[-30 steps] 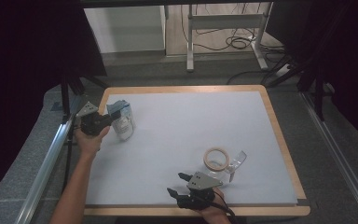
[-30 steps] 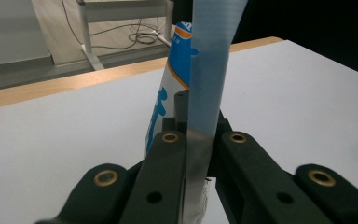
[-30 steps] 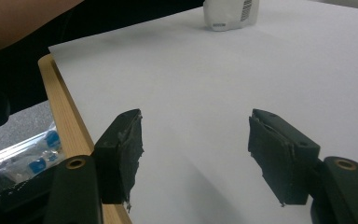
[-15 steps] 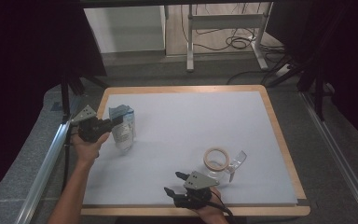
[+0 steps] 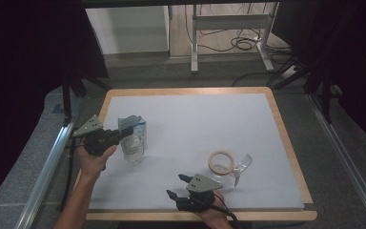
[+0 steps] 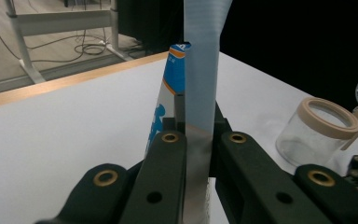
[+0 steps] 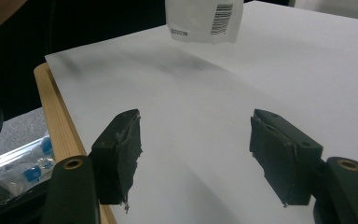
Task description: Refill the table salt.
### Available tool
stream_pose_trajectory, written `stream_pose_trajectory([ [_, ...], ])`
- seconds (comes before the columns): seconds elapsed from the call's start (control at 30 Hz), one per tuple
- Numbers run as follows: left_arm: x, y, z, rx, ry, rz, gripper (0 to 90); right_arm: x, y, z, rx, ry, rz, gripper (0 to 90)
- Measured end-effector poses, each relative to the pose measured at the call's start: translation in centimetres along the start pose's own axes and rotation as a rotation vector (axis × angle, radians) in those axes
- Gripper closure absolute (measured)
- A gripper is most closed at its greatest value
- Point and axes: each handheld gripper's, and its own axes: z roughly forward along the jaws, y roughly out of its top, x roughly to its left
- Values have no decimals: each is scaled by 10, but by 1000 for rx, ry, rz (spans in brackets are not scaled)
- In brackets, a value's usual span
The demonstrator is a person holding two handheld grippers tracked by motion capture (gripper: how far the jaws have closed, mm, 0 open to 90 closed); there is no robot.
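My left gripper [image 5: 113, 137] is shut on the side edge of a blue-and-white foil pouch [image 5: 132, 140], holding it upright at the table's left. In the left gripper view the black jaws pinch the pouch's [image 6: 200, 70] thin edge, with the left gripper [image 6: 200, 140] low in the frame. My right gripper [image 5: 177, 185] rests near the front edge, open, nothing between its fingers. From the right gripper [image 7: 198, 144] view, the pouch's [image 7: 205, 16] barcoded bottom seems to hang just above the white sheet.
A clear jar with a tan rim [image 5: 220, 162] [image 6: 319, 135] stands right of centre, a clear lid [image 5: 240, 167] beside it. The white sheet has a wooden border [image 5: 286, 138] [image 7: 58, 112]. A plastic bag with blue labels [image 7: 23, 172] lies below the table's edge.
My left gripper has carried the pouch toward the near side of the table and a little upward. The right gripper has stayed put, still open.
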Motion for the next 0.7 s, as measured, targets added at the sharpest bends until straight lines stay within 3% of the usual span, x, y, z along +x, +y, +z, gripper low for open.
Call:
stream_pose_trajectory([
  [0.33, -25, 0, 1, -6, -52, 19, 900, 1, 3, 9, -11, -18, 3, 318],
  [0.47, -32, 0, 6, -4, -92, 9, 900, -1, 6, 14, -21, -40, 2, 297],
  [0.7, -51, 5, 15, -3, -135, 24, 900, -5, 8, 27, -15, -88, 8, 251],
])
